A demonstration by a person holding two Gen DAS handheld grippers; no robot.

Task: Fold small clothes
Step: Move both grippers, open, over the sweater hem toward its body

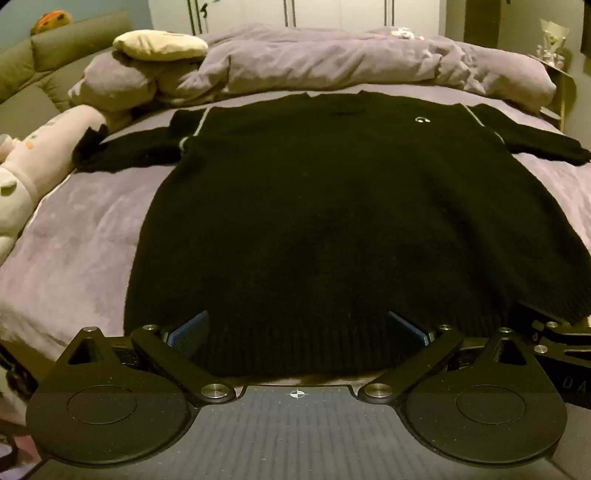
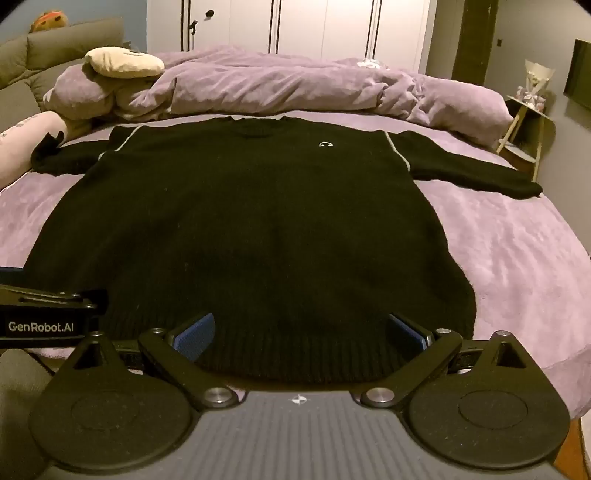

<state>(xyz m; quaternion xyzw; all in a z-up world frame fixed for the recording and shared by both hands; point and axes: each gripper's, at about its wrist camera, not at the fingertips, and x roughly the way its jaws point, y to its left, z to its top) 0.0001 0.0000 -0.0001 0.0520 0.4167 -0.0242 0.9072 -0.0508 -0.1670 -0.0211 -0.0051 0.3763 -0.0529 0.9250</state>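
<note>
A black knit sweater (image 1: 332, 221) lies flat, front up, on the purple bed, with both sleeves spread out sideways; it also shows in the right wrist view (image 2: 258, 229). It has a small white logo (image 2: 325, 144) on the chest. My left gripper (image 1: 297, 332) is open at the sweater's ribbed hem, its blue pads (image 1: 188, 332) on either side of the hem's left part. My right gripper (image 2: 301, 332) is open at the hem's right part, blue pads (image 2: 194, 334) wide apart. Neither one grips the cloth.
A rumpled purple duvet (image 2: 295, 85) and pillows (image 2: 122, 62) lie across the far end of the bed. A plush toy (image 1: 22, 173) lies at the left edge. A small side table (image 2: 528, 125) stands at the right, wardrobe doors (image 2: 295, 26) behind.
</note>
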